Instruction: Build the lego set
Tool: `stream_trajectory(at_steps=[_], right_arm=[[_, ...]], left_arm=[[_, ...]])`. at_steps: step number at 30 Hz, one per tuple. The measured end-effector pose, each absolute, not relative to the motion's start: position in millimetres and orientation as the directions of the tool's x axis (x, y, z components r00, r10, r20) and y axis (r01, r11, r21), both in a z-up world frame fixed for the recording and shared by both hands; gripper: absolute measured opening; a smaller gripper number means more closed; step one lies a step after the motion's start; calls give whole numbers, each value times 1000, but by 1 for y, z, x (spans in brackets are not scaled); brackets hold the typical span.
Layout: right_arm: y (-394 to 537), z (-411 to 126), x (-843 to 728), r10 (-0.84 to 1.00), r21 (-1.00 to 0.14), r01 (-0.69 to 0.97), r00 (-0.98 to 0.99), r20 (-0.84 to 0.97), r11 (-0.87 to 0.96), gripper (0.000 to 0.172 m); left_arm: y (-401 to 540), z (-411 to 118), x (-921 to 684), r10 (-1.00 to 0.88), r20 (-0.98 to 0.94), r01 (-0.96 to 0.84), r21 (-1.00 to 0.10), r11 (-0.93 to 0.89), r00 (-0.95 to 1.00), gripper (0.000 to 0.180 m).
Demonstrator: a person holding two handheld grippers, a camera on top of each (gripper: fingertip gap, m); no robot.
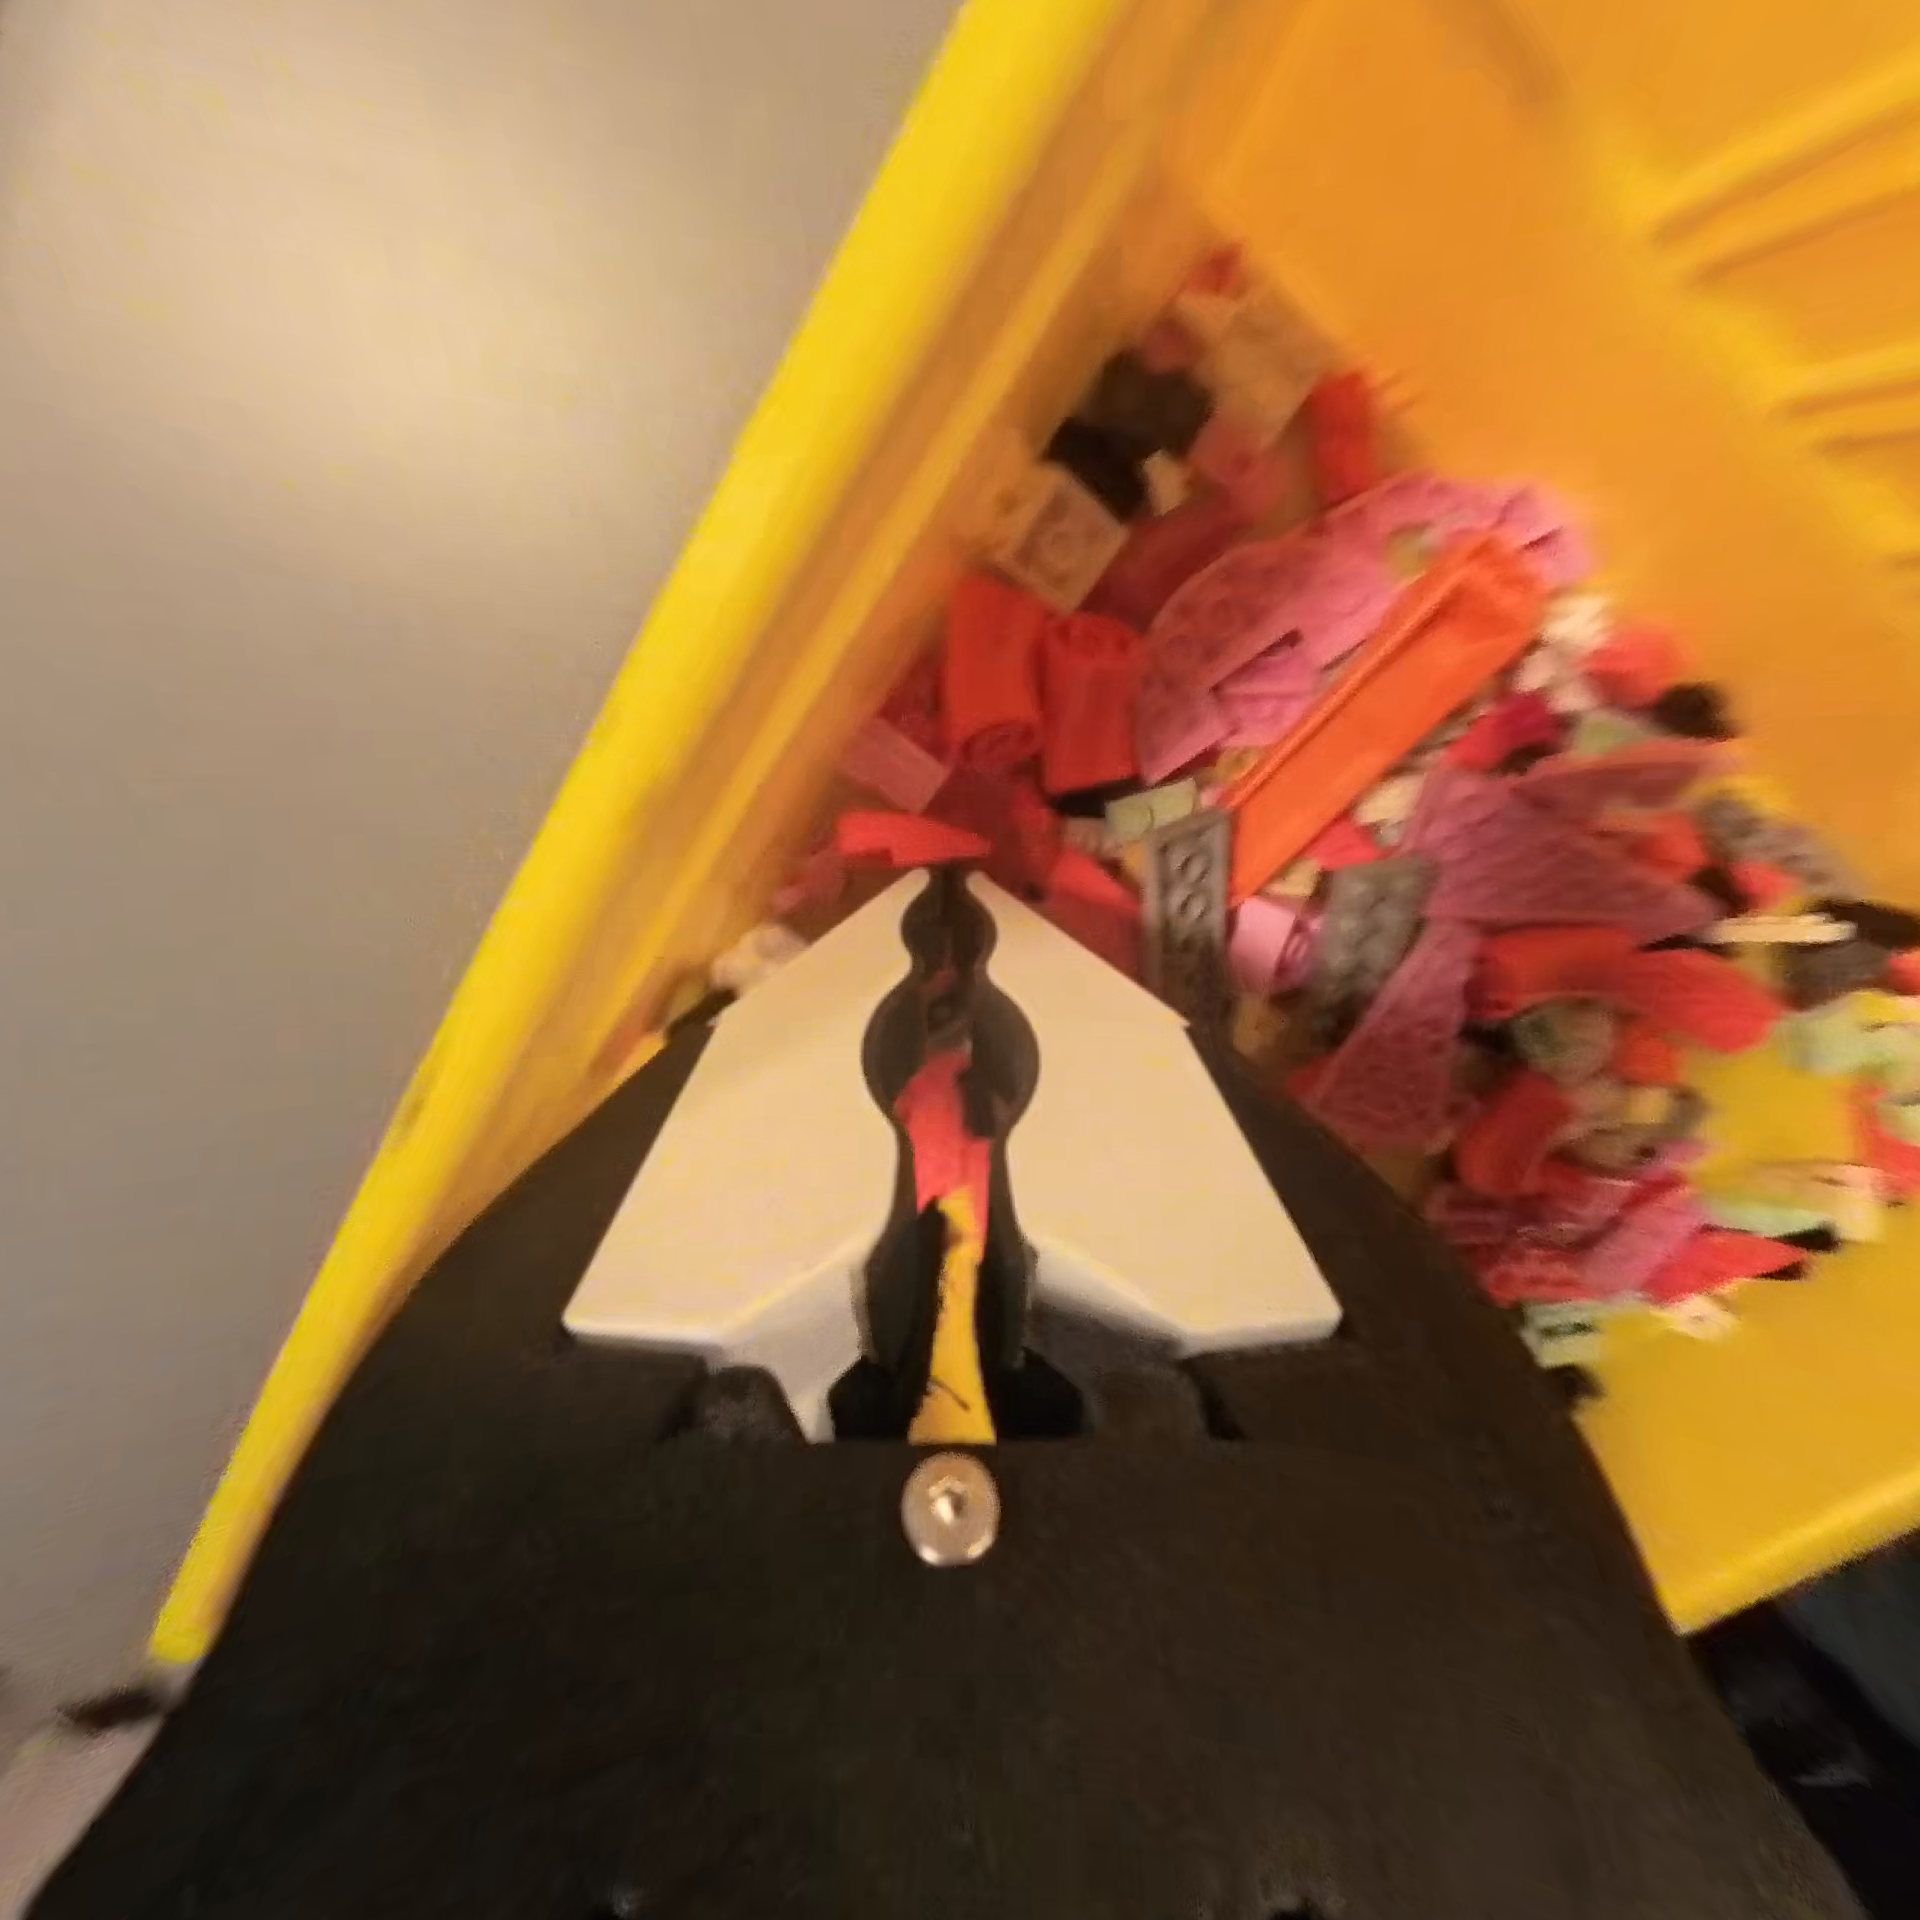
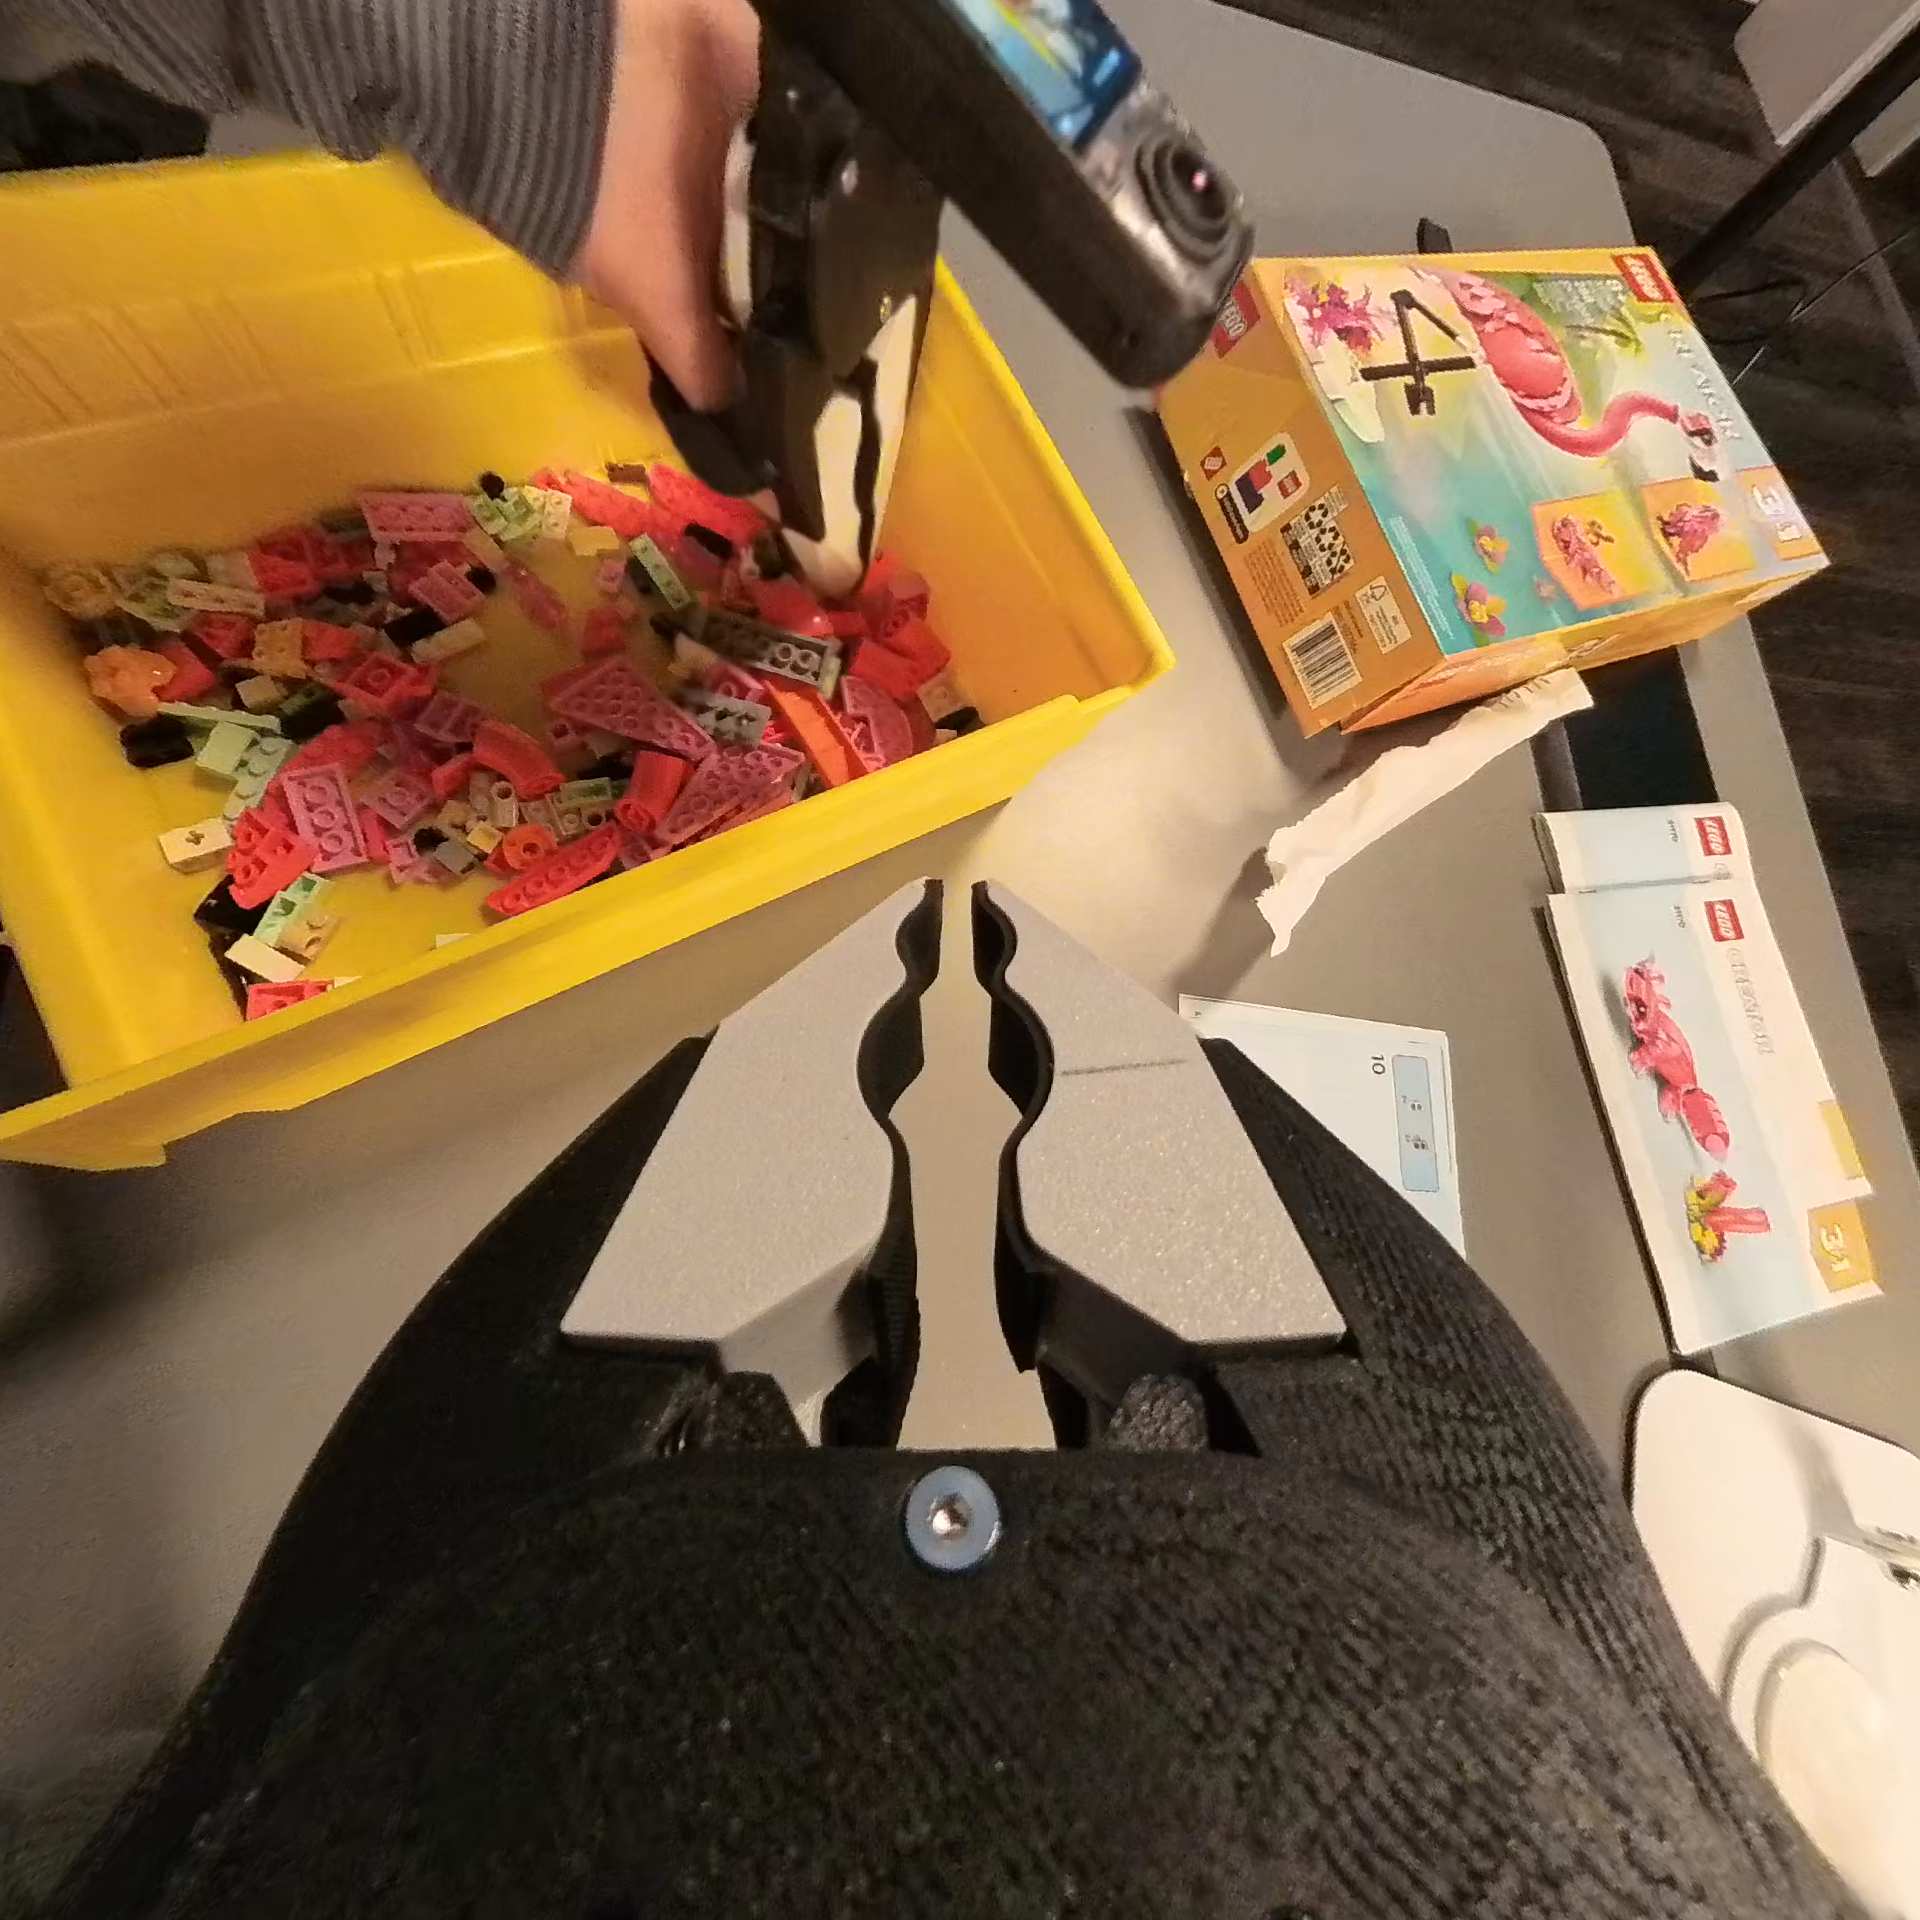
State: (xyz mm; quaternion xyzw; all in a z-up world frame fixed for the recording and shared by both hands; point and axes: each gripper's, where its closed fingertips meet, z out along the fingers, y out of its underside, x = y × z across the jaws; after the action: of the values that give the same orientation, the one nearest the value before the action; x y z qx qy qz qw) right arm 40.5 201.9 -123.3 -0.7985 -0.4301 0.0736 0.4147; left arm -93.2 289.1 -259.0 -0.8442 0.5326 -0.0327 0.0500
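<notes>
My left gripper (image 1: 940, 881) is inside a yellow bin (image 1: 727, 520), low over a pile of red, pink, grey and orange bricks (image 1: 1351, 779). Its white fingers are shut, and a small flat red piece (image 1: 904, 836) sits pinched right at their tips. The picture is blurred by motion. In the right wrist view the left gripper (image 2: 836, 566) shows held by a hand (image 2: 665, 208), with its tips down in the pile near the bin's far right corner. My right gripper (image 2: 956, 888) hovers over the grey table (image 2: 1122, 831) just outside the bin's near rim (image 2: 727, 831). Its fingers are all but together, with nothing between them.
A toy set box (image 2: 1486, 468) lies on the table right of the bin, with torn white paper (image 2: 1403, 800) in front of it. Two booklets (image 2: 1714, 1112) and an open instruction sheet (image 2: 1340, 1081) lie at the right. A white object (image 2: 1787, 1610) sits at the bottom right. The grippers' ends are close to 20 cm from one another.
</notes>
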Motion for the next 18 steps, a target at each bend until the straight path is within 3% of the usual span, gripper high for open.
stream_trajectory(at_steps=[7, 13, 18], right_arm=[[201, -122, 41, 747, -728, 624, 619, 241, -282, 3], [202, -122, 40, 748, -726, 627, 618, 243, -282, 3], [202, -122, 40, 748, -726, 627, 617, 243, -281, 3]], left_arm=[[257, -252, -61, -879, 257, -861, -223, -457, 401, 0], [299, -205, -37, -892, 110, -720, -551, -423, 439, 0], [308, -194, -29, -909, 65, -660, -667, -346, 411, 0]])
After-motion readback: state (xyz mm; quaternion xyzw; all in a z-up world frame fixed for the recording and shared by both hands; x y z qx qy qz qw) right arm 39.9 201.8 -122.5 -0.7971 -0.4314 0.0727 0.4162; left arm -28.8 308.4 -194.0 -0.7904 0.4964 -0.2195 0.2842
